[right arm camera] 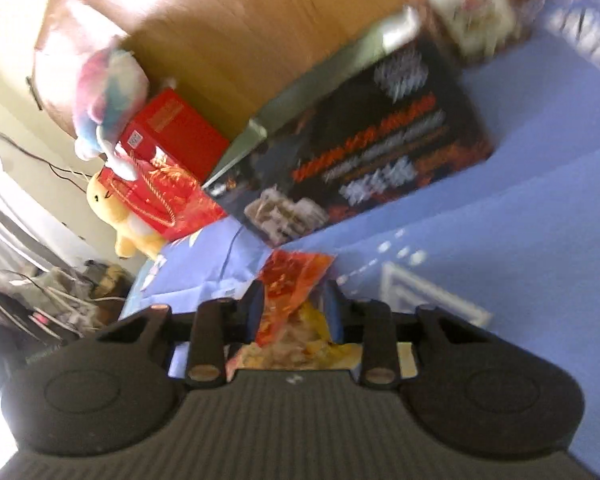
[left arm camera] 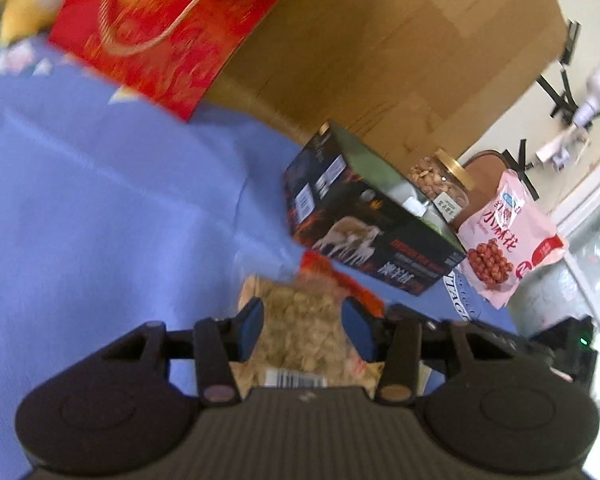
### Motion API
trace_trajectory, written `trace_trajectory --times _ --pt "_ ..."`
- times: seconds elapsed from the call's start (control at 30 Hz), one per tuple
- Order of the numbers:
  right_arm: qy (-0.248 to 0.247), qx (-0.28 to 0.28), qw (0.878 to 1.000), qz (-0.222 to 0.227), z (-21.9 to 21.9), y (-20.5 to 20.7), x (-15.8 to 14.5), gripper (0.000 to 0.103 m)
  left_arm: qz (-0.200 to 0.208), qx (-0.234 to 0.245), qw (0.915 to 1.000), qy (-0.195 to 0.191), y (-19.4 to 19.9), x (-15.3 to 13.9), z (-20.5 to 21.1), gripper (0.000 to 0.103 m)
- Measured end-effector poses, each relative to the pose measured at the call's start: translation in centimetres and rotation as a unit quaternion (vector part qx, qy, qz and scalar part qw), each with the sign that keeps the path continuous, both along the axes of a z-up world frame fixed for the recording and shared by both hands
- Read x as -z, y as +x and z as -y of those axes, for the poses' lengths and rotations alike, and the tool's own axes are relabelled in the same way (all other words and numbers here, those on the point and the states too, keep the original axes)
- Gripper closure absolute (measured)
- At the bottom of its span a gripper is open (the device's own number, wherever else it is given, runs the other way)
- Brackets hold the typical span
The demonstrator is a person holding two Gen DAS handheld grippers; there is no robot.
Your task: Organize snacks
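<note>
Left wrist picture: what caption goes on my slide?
Left gripper clamps a clear snack bag near the black box.

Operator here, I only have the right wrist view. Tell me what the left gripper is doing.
Observer: The left gripper is closed on a clear snack bag.
Operator: Report what stands behind the black box.
Observer: A nut jar with a gold lid, beside the black box.
Operator: Name anything past that jar.
Observer: A pink snack bag stands upright, to the right of the jar in the left wrist view.
</note>
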State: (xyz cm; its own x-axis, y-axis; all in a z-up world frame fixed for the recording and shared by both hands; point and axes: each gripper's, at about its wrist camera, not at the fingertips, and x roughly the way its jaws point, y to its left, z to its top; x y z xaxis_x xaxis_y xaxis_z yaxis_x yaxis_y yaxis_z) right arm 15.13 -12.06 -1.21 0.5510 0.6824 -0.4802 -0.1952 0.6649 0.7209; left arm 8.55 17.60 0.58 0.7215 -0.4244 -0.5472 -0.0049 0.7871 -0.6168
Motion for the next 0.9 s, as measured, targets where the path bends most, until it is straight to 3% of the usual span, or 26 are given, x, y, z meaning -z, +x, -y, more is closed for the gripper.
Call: trace_trajectory --times 0.03,0.1,0.17,0.23,0.3,0.33,0.4,0.5,0.73,0.77,0.8,0.87,0.9 --pt "0.002 0.003 1.0 -0.001 0.0 0.1 0.0 0.098 -0.003 -0.002 1.0 -0.003 -0.1 0.4 0.0 0.059" --pt "0.002 0.028 0.999 0.015 0.7 -0.7 -0.4 0.099 0.001 -0.007 1.0 0.002 -0.6 0.4 0.2 0.059" --pt "-0.049 0.065 0.996 0.048 1.6 -1.9 -1.3 0.098 0.003 -0.008 0.9999 -0.01 -1.1 0.5 -0.2 0.055" --pt "-0.093 0.095 0.989 0.063 2.6 -3.1 -1.7 0.091 0.004 -0.014 0.9997 -0.021 -1.9 0.7 -0.6 0.055" --pt "-0.082 0.103 0.989 0.062 3.5 -4.3 -1.9 0.074 0.005 -0.019 0.9993 -0.031 -2.6 1.0 -1.2 0.055" --pt "-0.067 0.105 0.99 0.069 3.7 -5.0 -2.1 0.074 0.004 -0.021 0.9991 -0.037 -3.0 1.1 -1.4 0.055" --pt "-0.045 0.081 0.992 0.082 2.9 -6.0 -2.7 0.074 0.002 -0.024 0.9984 -0.052 -3.5 1.5 -1.7 0.055" --pt "-0.011 0.0 0.998 0.062 0.0 -5.0 -2.7 0.074 0.001 -0.021 0.9978 -0.063 -3.9 2.0 -1.7 0.055" --pt "-0.048 -0.062 0.997 0.001 -4.9 -0.3 -0.9 0.074 0.003 -0.017 0.9961 -0.086 -3.9 2.7 -1.9 0.056" --pt "-0.038 -0.072 0.997 -0.006 -5.6 -0.1 -0.8 0.077 0.002 -0.017 0.996 -0.088 -3.9 2.7 -1.9 0.056" --pt "-0.039 -0.074 0.996 -0.002 -5.8 -0.6 -0.8 0.089 0.001 -0.017 0.996 -0.088 -3.8 2.7 -2.0 0.056" --pt "-0.029 -0.072 0.997 0.012 -5.8 -1.5 -0.7 0.092 0.002 -0.015 0.9961 -0.087 -3.9 2.7 -2.0 0.054" --pt "-0.001 -0.063 0.998 -0.006 -5.1 -1.7 -0.3 0.093 0.004 -0.014 0.9959 -0.089 -4.0 2.6 -2.1 0.053"
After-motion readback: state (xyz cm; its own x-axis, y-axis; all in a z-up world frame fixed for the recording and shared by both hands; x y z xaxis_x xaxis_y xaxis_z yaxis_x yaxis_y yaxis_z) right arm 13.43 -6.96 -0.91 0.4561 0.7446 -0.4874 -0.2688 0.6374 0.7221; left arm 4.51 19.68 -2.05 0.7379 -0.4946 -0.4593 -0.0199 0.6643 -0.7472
